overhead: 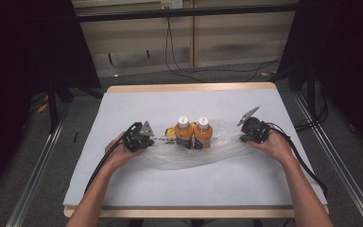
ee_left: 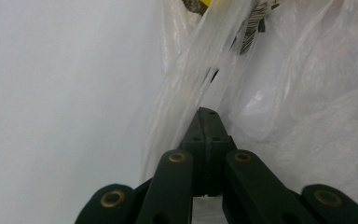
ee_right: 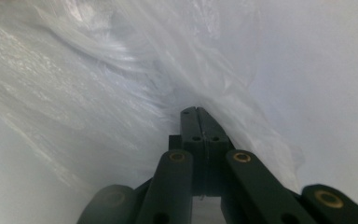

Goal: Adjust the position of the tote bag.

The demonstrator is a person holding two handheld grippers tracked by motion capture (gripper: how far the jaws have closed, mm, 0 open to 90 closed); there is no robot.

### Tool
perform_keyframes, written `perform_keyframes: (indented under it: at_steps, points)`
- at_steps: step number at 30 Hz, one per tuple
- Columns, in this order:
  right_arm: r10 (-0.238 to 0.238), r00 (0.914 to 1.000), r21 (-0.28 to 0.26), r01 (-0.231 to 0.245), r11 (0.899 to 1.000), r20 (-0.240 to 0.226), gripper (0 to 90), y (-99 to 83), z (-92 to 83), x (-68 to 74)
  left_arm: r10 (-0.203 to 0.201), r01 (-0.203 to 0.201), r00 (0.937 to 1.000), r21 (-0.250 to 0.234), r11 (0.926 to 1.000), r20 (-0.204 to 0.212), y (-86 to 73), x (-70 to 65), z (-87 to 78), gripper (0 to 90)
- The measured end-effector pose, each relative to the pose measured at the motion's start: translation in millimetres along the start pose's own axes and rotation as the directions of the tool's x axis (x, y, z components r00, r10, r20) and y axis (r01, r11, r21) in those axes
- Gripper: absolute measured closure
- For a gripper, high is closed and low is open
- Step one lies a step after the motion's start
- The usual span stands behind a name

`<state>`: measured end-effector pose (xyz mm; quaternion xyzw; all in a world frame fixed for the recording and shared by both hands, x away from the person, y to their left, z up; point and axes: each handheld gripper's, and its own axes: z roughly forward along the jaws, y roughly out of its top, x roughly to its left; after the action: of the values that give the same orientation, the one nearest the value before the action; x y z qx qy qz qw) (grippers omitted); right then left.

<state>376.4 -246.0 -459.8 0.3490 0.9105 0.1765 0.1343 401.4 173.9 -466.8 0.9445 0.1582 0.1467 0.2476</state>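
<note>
A clear plastic bag lies across the middle of the bench, with two orange bottles standing upright side by side inside it. The left gripper is clenched on the film at the bag's left end and the right gripper on its right end, each with jaws pressed together; held at opposite ends, the bag looks stretched between them, probably to spread or shift it. The bench top is pale grey-blue with a wooden edge; cables trail over the floor behind, between dark curtains.
</note>
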Motion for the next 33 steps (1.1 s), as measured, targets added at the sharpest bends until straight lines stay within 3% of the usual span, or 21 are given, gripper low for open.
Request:
perform_keyframes:
  at_steps: [1,2,9,17,24,30,32,33]
  points:
    - [0.0,1.0,0.0,0.0,1.0,0.0,90.0,0.0,0.0,0.0,0.012,-0.012,0.9999,0.011,0.9999,0.003,-0.4,1.8,-1.2,90.0]
    - [0.028,0.9994,-0.011,-0.028,1.0,-0.018,90.0,-4.0,-1.1,-1.0,-0.001,0.001,1.0,0.005,1.0,0.004,-2.1,2.5,-1.6,90.0]
    - [0.045,0.9986,-0.018,-0.045,0.999,-0.03,90.0,-13.7,-5.3,-4.5,-0.003,0.003,0.9999,0.002,1.0,-0.012,-1.4,0.4,-1.1,90.0]
    - [0.056,0.9975,-0.025,-0.057,0.998,-0.044,90.0,-16.8,-6.2,-6.4,-0.035,0.036,0.9992,-0.032,0.9989,0.018,-9.1,5.7,-3.0,90.0]
    - [0.064,0.9975,-0.032,-0.065,0.997,-0.029,90.0,-17.8,-6.2,-4.1,-0.078,0.078,0.9968,-0.052,0.9956,0.017,-17.4,12.2,-4.5,90.0]
    - [0.087,0.9952,-0.046,-0.089,0.995,-0.044,90.0,-21.4,-6.7,-6.4,-0.083,0.084,0.9964,-0.047,0.9954,0.018,-18.5,12.5,-5.2,90.0]
    - [0.07,0.9969,-0.053,-0.071,0.996,-0.036,90.0,-21.4,-6.2,-7.1,-0.077,0.078,0.9969,-0.042,0.9961,0.019,-19.2,13.9,-6.2,90.0]
    - [0.073,0.9966,-0.053,-0.075,0.996,-0.036,90.0,-21.3,-6.3,-6.4,-0.096,0.097,0.9952,-0.054,0.9938,0.018,-20.5,13.7,-5.9,90.0]
